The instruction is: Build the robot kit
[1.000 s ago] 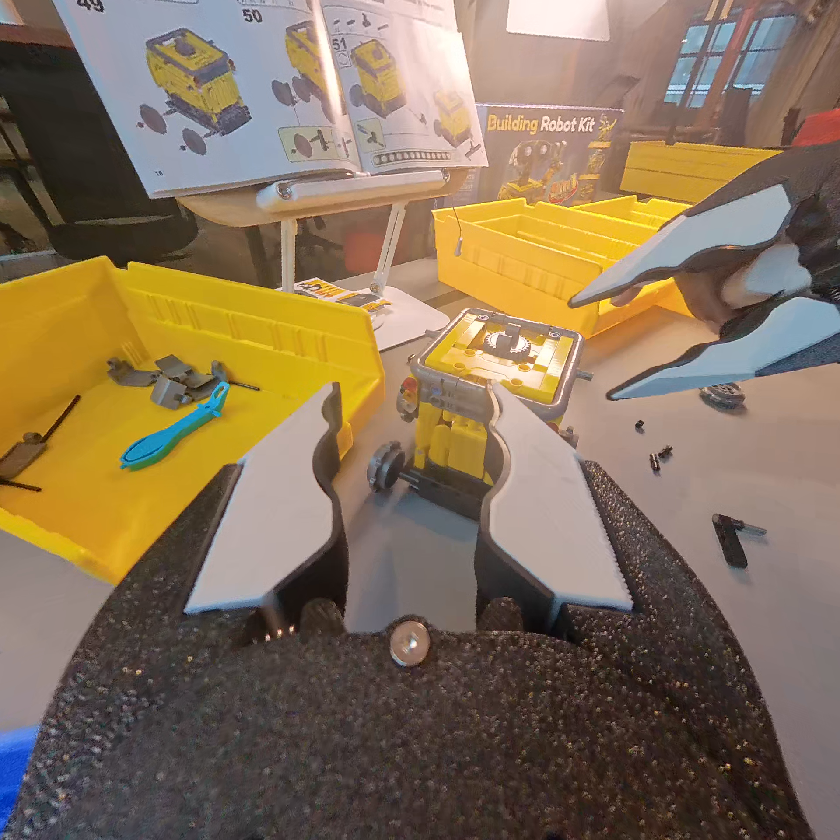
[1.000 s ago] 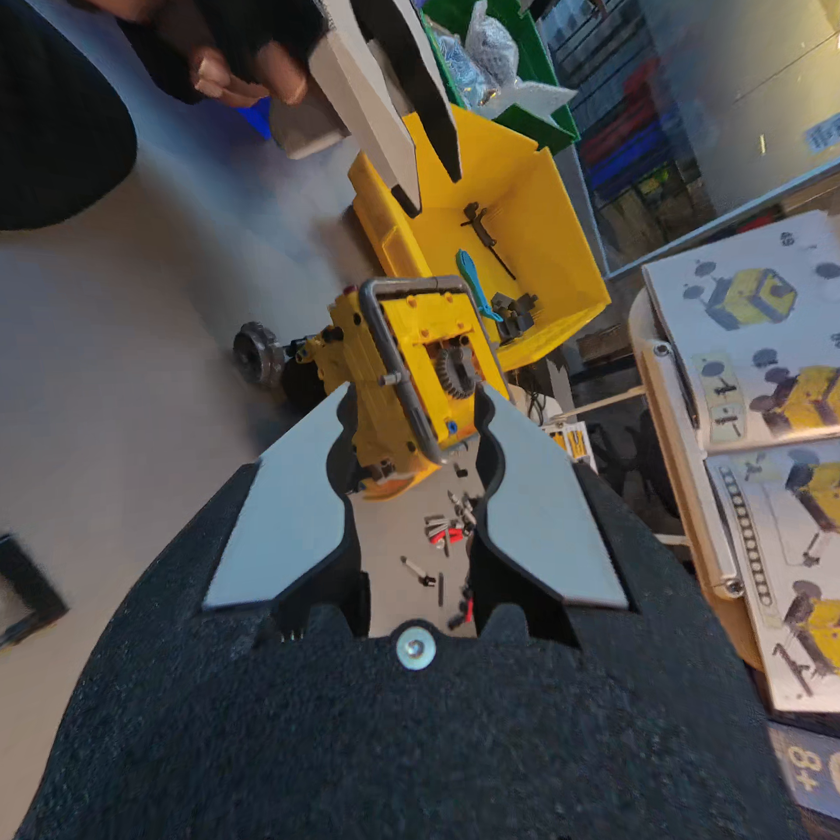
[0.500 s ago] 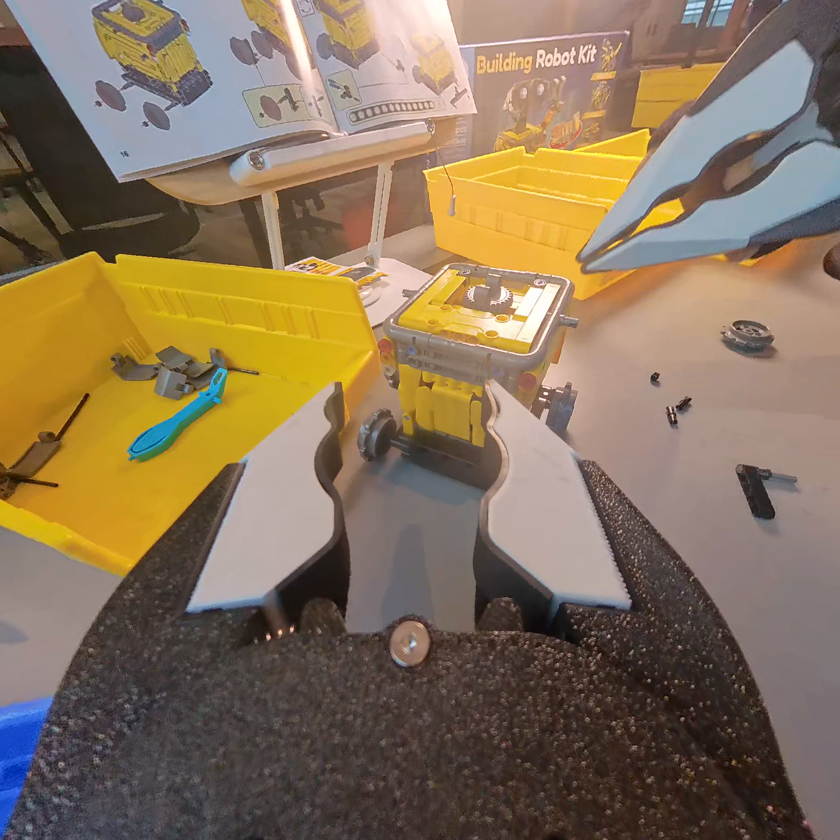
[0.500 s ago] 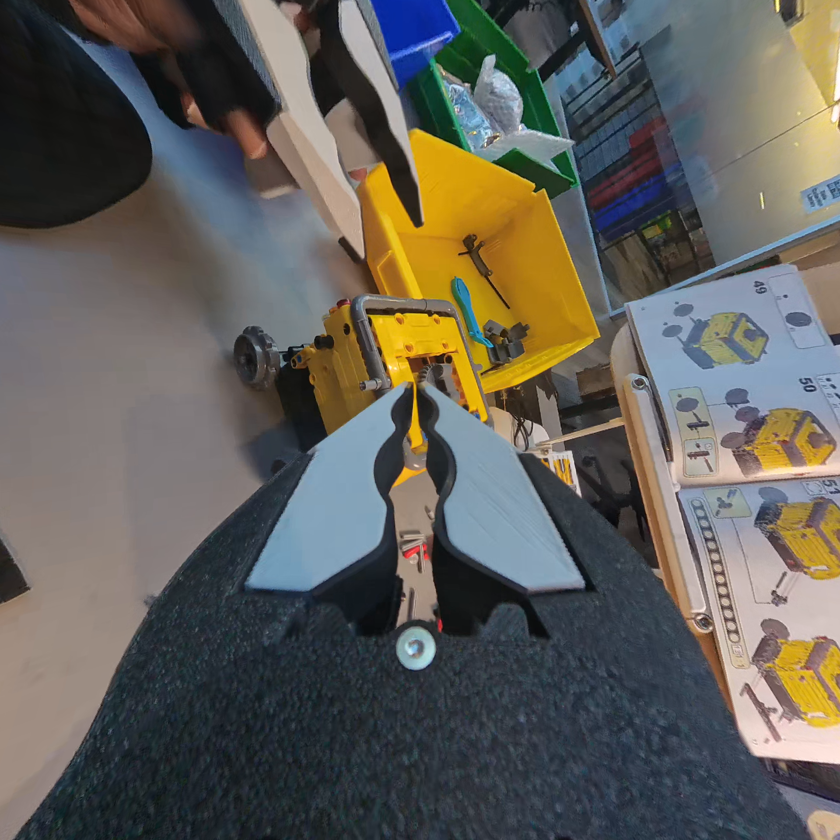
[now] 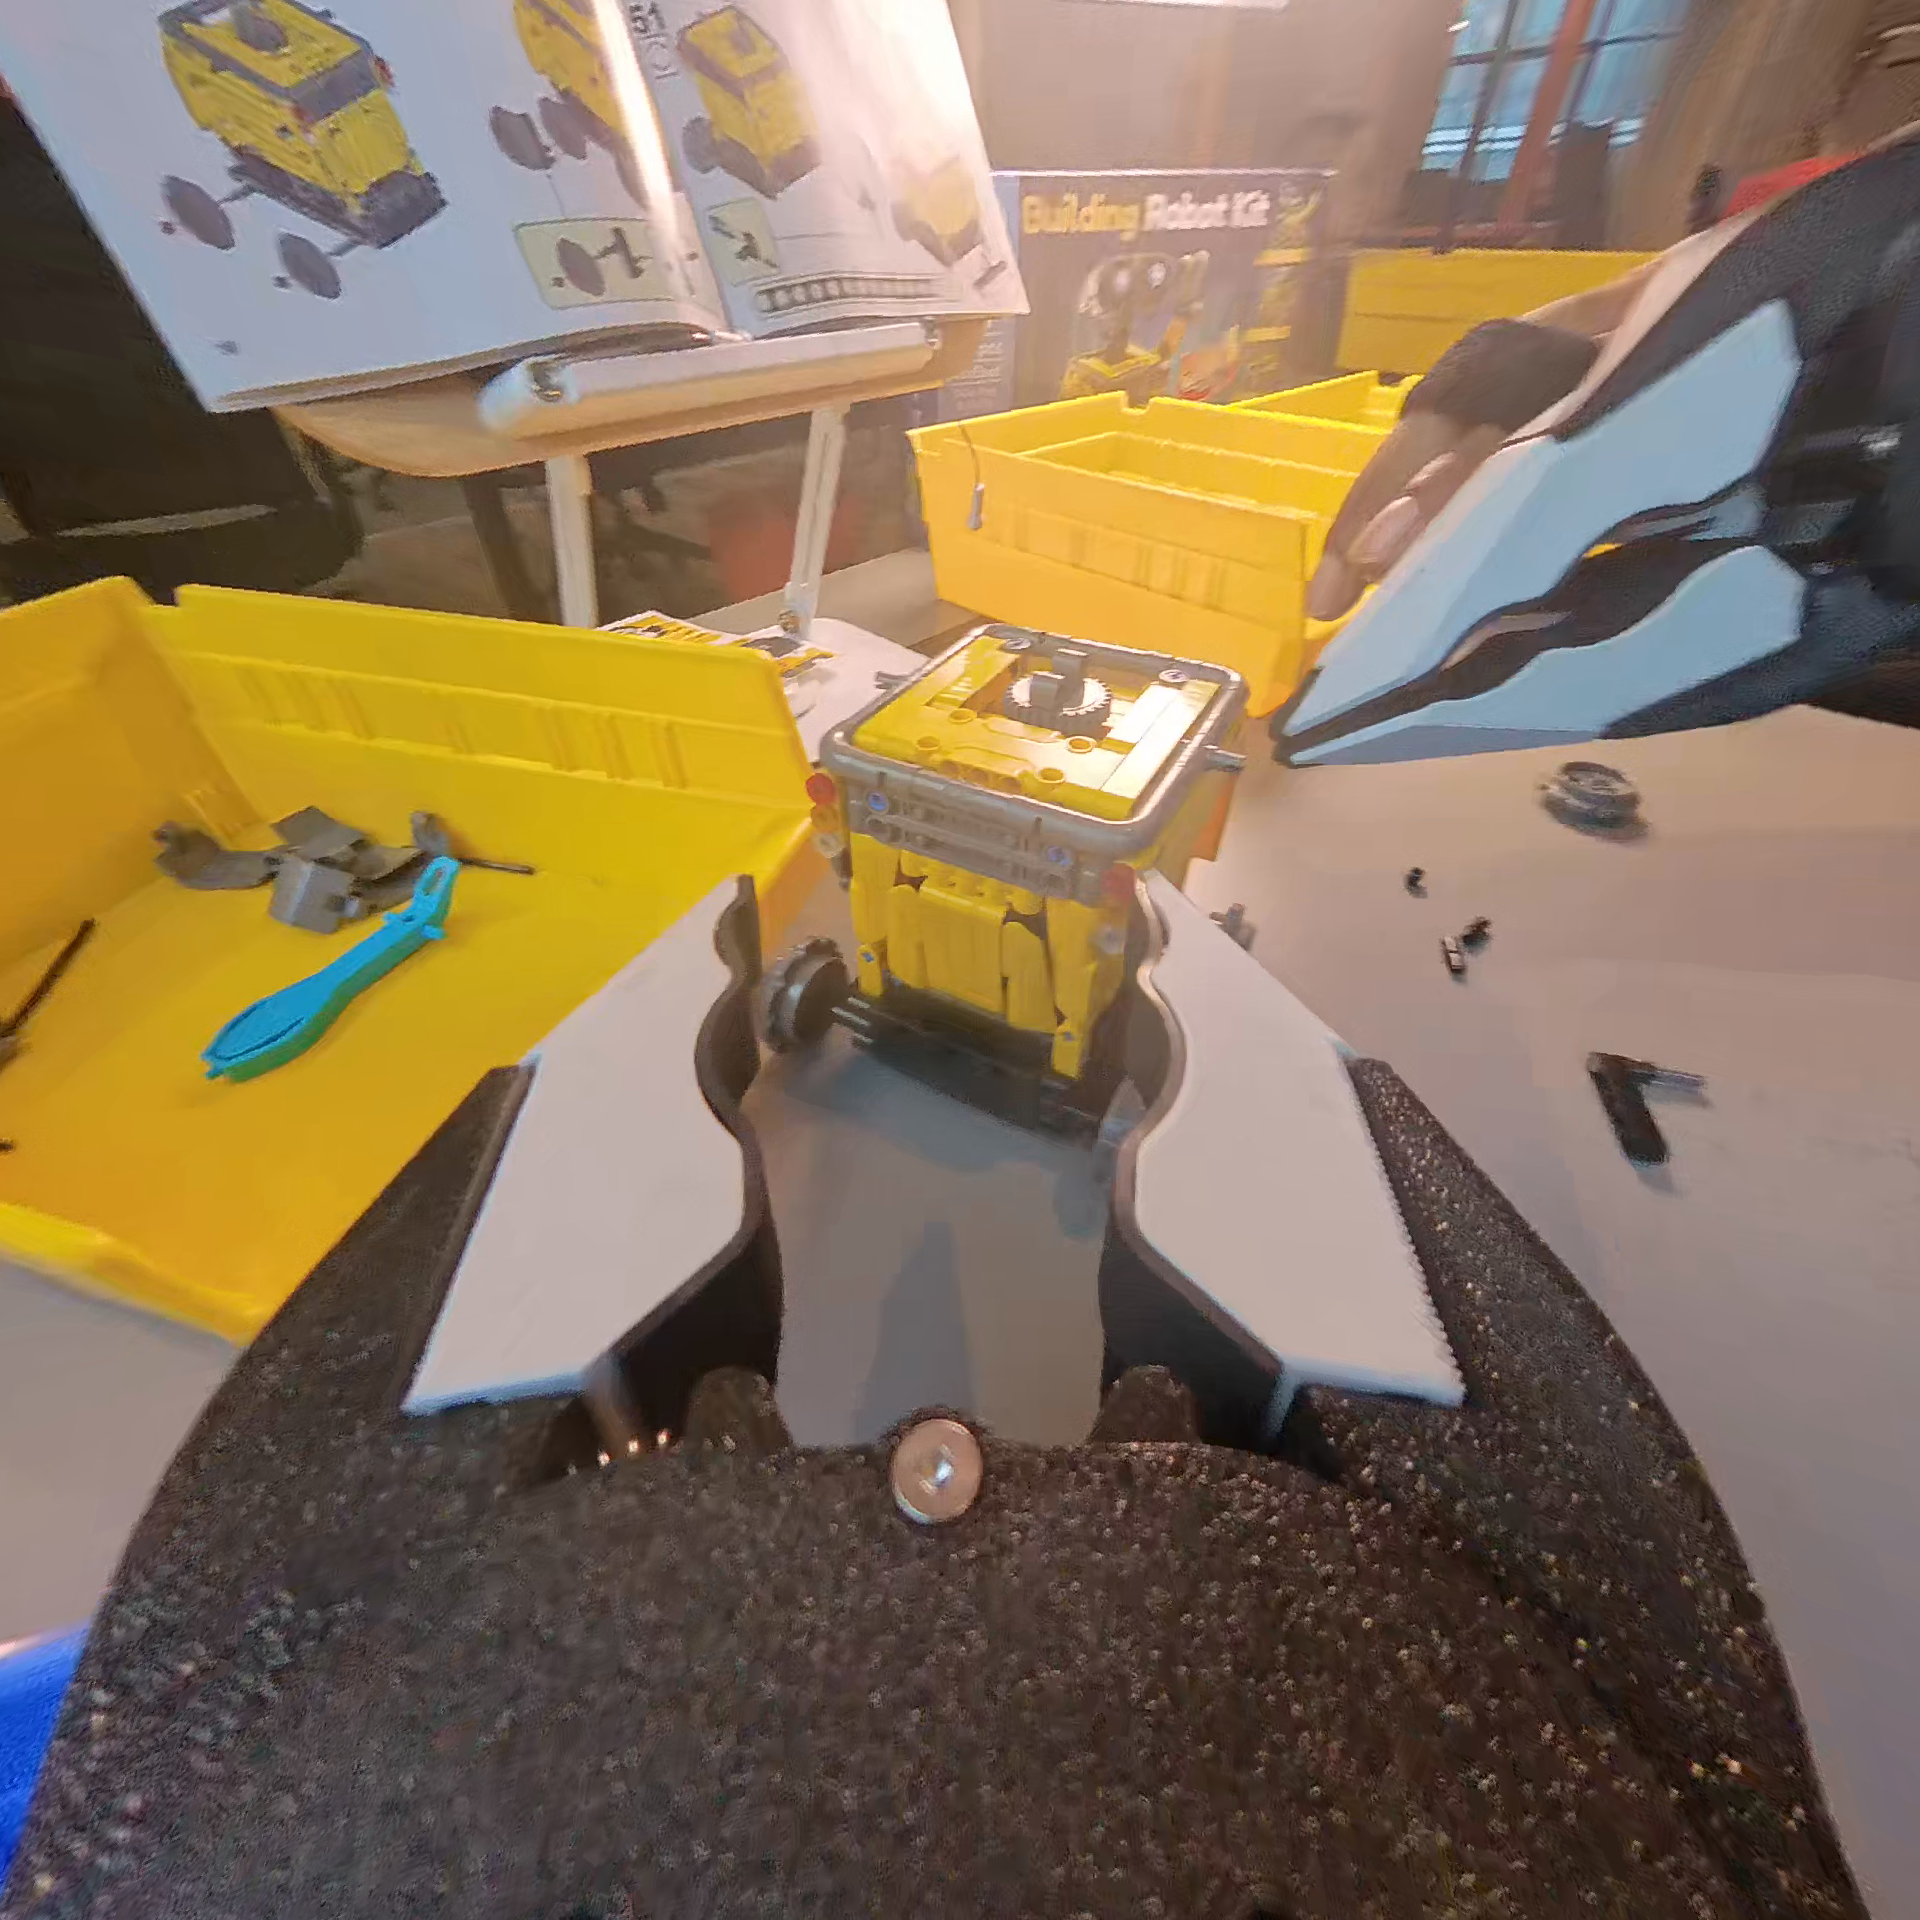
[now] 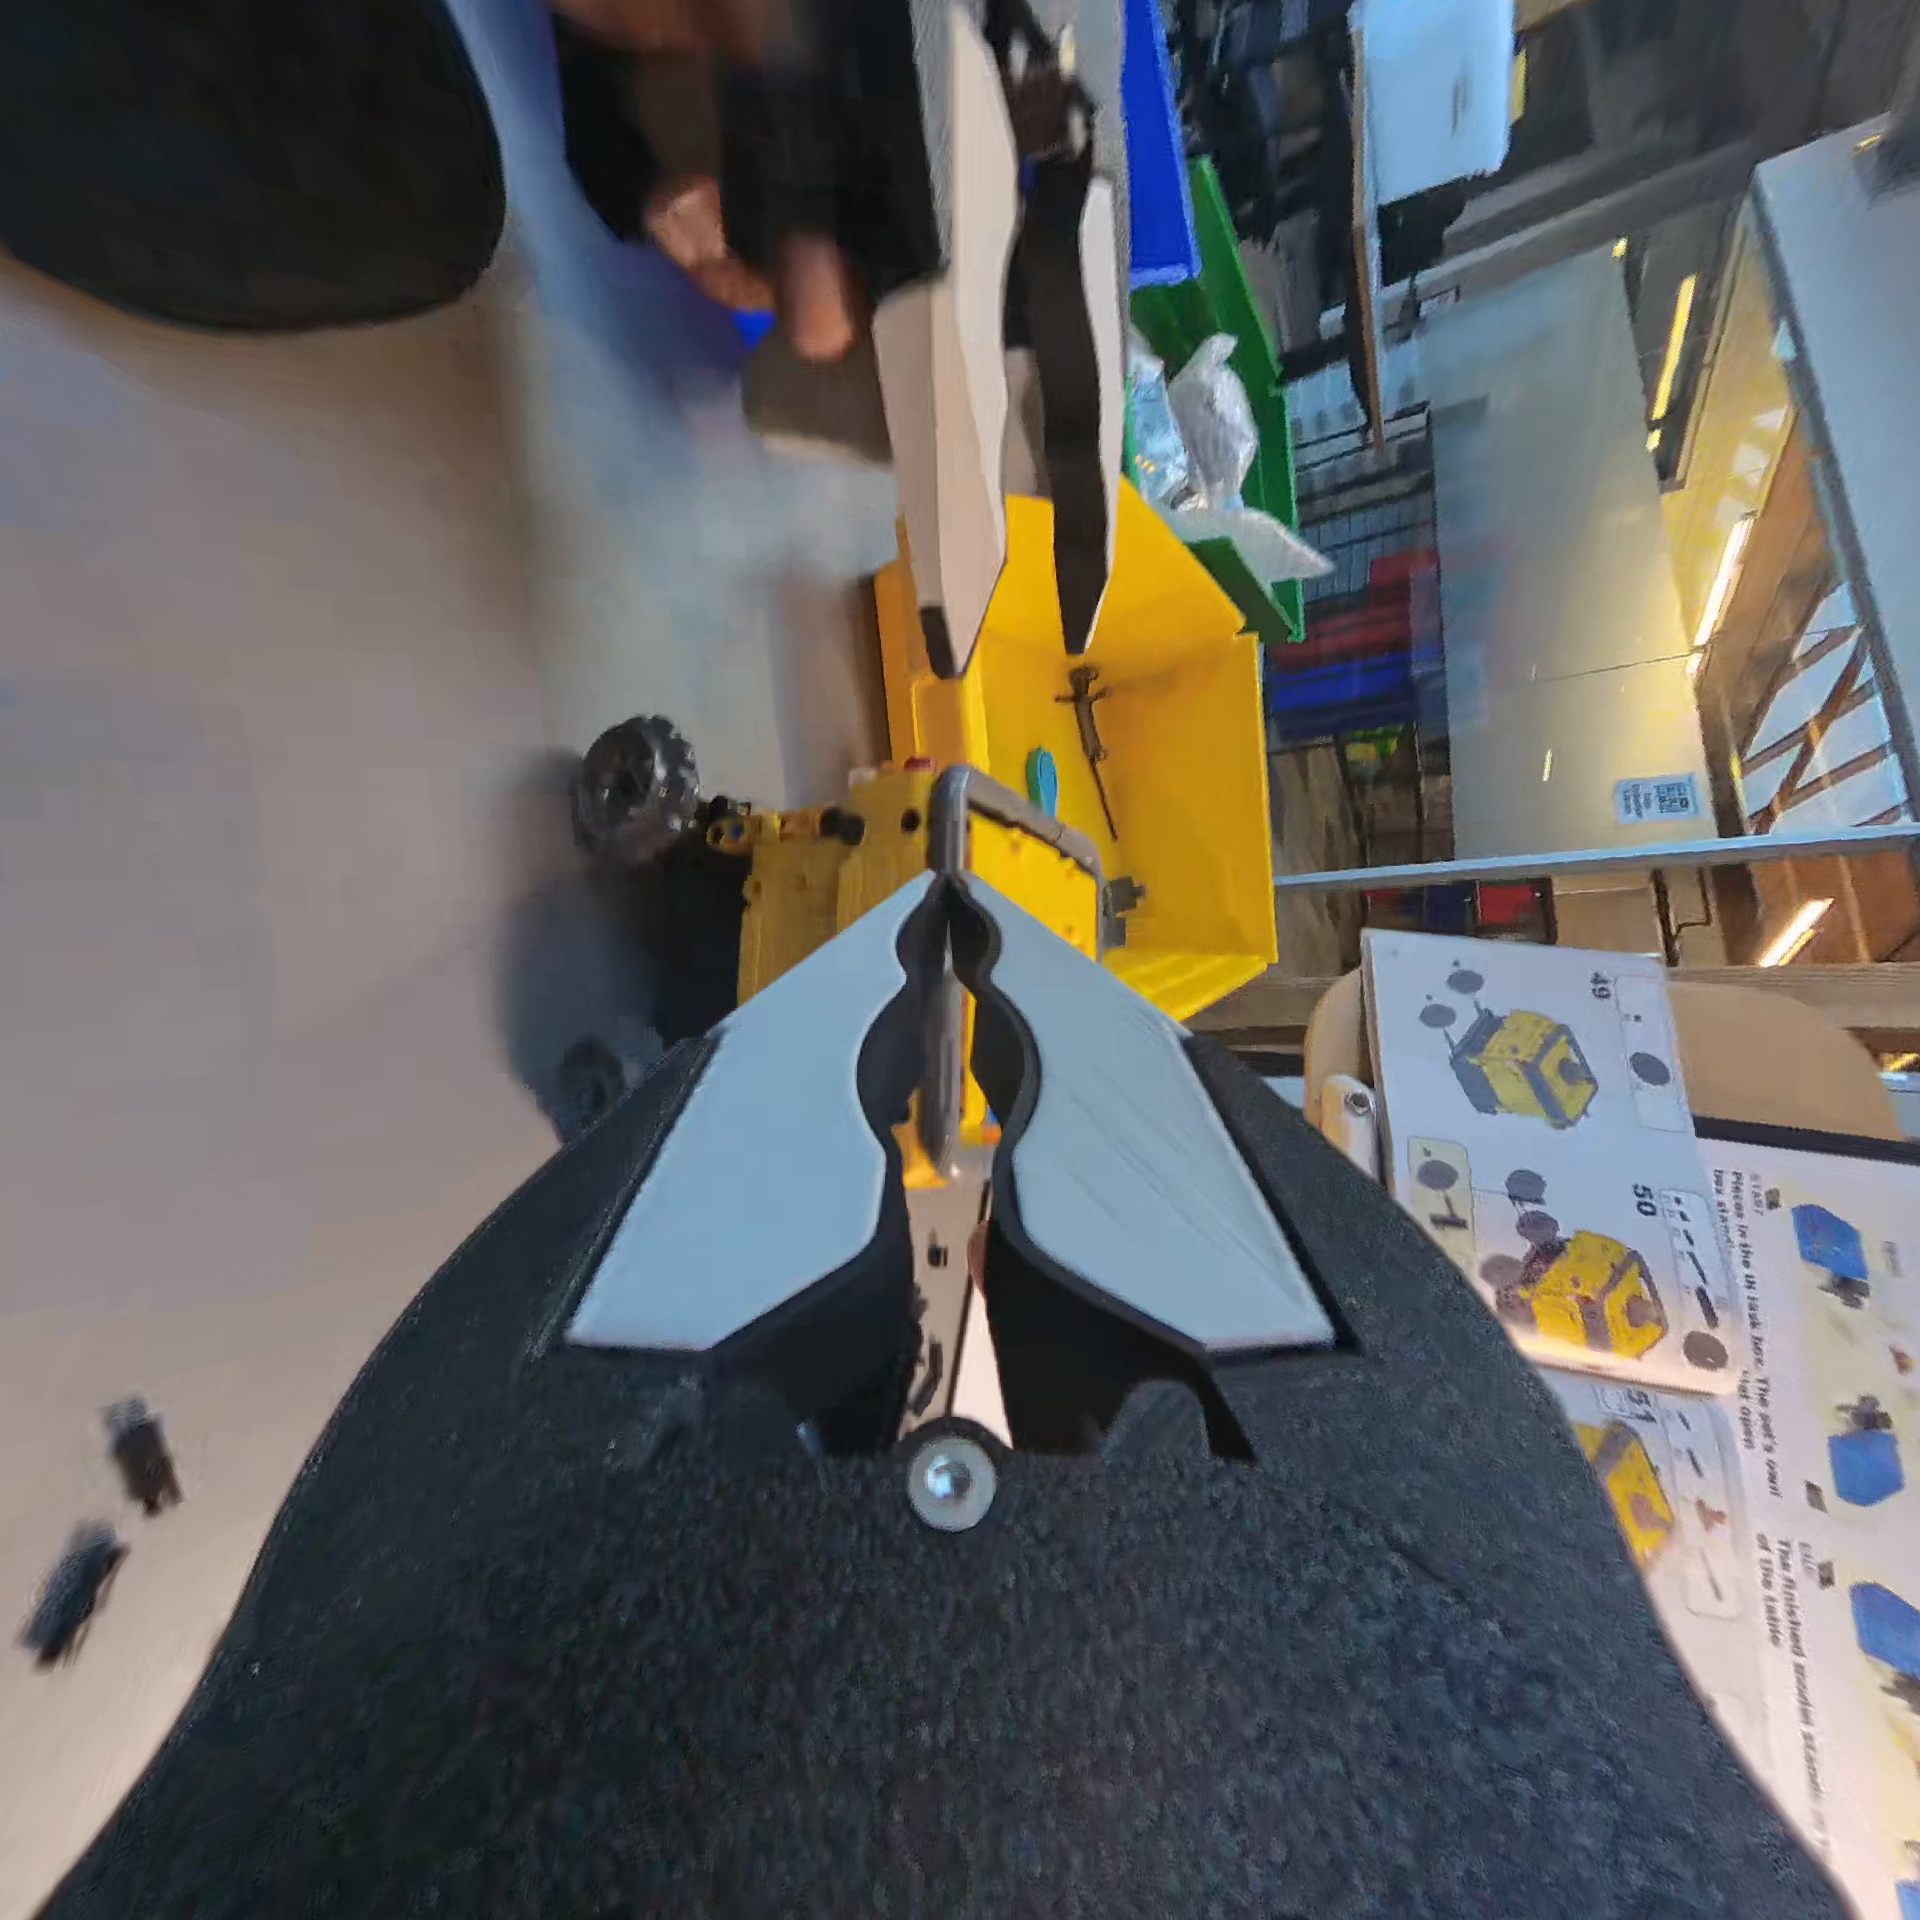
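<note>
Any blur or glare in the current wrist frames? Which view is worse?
Right wrist view is worse: motion smear on the left claw, the hand behind it and the loose black parts; its own right claw stays crisp. Left wrist view: mild blur at the edges, warm glare washing the instruction booklet, yellow brick model fairly sharp.

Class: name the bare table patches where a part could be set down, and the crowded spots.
Free: grey table right of the left hand-held gripper, nearer than the black L-piece; also the strip before the yellow model. Crowded: pins and wheel right of the model; yellow bin left.
</note>
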Demonstrator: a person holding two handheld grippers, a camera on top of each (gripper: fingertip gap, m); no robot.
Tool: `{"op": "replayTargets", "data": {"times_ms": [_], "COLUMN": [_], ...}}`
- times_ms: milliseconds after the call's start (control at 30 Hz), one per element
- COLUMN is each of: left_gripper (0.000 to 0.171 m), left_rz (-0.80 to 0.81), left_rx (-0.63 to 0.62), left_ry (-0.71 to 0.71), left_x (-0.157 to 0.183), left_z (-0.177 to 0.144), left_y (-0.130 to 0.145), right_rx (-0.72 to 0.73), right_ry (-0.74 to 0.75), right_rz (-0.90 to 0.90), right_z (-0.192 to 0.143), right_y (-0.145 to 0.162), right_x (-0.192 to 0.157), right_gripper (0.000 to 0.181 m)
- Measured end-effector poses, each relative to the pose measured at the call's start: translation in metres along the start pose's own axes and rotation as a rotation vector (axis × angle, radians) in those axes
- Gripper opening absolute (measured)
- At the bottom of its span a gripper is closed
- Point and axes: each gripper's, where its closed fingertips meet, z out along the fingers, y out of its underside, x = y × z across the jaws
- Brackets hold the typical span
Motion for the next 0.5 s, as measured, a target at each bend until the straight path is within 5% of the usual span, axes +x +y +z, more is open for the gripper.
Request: {"op": "replayTargets", "data": {"times_ms": [133,233,333,500], "left_gripper": [0.086,0.095,0.061,0.059], "left_rz": [-0.006,0.02,0.02,0.01], "left_rx": [-0.017,-0.118,-0.199,-0.226], "left_ry": [0.115,0.105,0.044,-0.027], "left_x": [0.02,0.024,0.025,0.047], "left_z": [0.014,0.037,0.048,0.043], "left_y": [0.003,0.015,0.023,0.023], "right_rx": [-0.002,-0.027,-0.06,-0.12], "right_ry": [-0.049,0.0,0.064,0.001], "right_rz": [0.177,0.378,0.672,1.17], "right_z": [-0.01,-0.014,-0.021,-0.025], "right_y": [0.01,0.014,0.029,0.054], "right_x": [-0.003,0.002,0.007,-0.005], "right_gripper": [0.001,0.021,0.05,0.109]}}
